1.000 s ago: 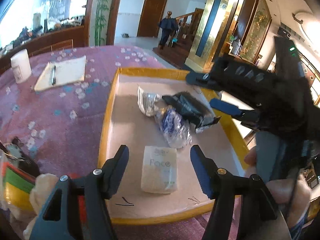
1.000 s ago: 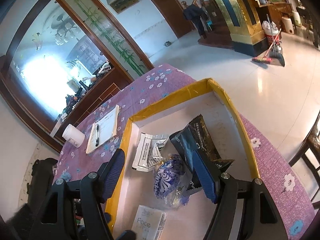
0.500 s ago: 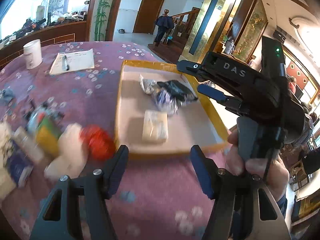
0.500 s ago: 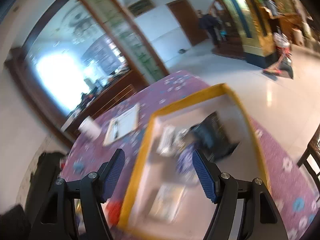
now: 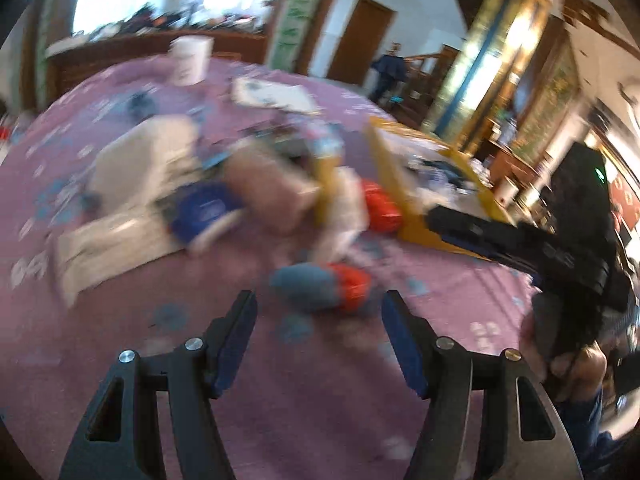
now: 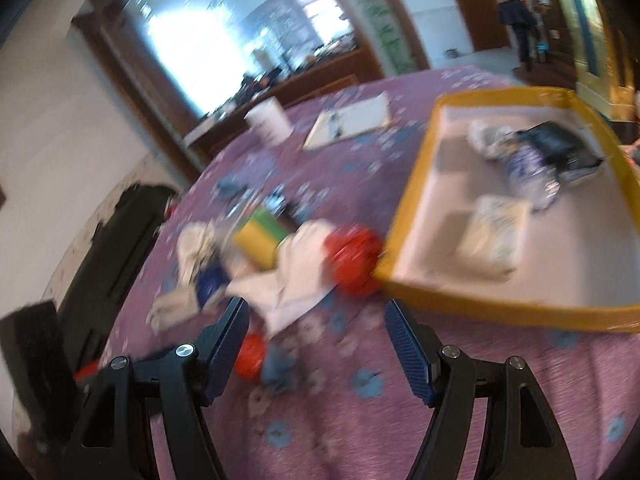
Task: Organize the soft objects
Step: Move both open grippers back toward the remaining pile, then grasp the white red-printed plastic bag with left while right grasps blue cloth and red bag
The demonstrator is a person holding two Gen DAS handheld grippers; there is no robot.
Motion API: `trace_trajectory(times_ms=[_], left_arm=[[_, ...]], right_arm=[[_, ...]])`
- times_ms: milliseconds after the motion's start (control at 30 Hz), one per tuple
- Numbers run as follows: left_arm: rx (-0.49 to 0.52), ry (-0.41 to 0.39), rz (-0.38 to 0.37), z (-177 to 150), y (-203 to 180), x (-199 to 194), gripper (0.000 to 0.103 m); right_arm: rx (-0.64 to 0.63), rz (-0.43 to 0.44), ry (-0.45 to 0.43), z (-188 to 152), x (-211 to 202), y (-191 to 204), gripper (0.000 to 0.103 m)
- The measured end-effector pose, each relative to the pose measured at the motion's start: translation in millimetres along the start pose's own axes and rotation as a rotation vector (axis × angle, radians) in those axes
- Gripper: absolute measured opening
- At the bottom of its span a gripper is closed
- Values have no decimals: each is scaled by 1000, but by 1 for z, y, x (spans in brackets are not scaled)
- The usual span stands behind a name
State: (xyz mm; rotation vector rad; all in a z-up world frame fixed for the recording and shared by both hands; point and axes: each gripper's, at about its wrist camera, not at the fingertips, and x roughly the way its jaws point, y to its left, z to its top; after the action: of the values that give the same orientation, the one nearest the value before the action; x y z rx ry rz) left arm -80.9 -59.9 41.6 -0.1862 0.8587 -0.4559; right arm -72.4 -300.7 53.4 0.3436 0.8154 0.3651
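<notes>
On the purple table (image 6: 360,440), beside the left edge of the yellow-rimmed tray (image 6: 412,200), lies the unsorted pile (image 6: 280,264): white cloths, a red ball (image 6: 352,264), a yellow-green pack and a blue pouch, all blurred. A small blue-and-red soft toy (image 5: 320,288) sits apart from the pile, just ahead of the left gripper (image 5: 318,344). The tray already holds a white tissue pack (image 6: 496,236), a dark bag and a blue-white packet near its far edge. Both grippers are roughly half open and empty; the right gripper (image 6: 316,344) points at the table between pile and tray. The step in hand looks like picking the next item. Next, one gripper should straddle a single soft piece, likely the toy, close gently, then carry it over the tray's rim. Loose cloths could drag along
</notes>
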Motion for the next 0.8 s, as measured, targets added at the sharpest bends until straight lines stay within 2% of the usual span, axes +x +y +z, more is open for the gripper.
trace_trajectory(times_ms=[233,300,367,467,500,533,567,600,800], left_arm=[[-87,-20,47,-5,49,-19,64],[-98,-29,59,-3,55,-23,64],[-100,-40,77,-2,62,-29,65],[-109,-56,116,1,75,-38,78],[-114,-63,127,2,79,-41,78],[-121,-74,141,3,86,-47,79],[-123,-78,152,7,91,-50,80],[-123,-75,157,11,98,-50,82],[-184,0,174,43,138,-25,83]], right_arm=[[-131,95,137,-20,39,41,75],[-183,83,155,-24,47,52,76],[-239,36,176,-27,60,62,78],[-294,-10,201,-31,74,70,79],[-298,-2,204,-32,74,69,78],[-302,11,184,-32,70,69,73],[-310,11,181,-32,69,68,54],[-314,9,190,-33,72,69,49],[-264,51,157,-33,63,63,47]])
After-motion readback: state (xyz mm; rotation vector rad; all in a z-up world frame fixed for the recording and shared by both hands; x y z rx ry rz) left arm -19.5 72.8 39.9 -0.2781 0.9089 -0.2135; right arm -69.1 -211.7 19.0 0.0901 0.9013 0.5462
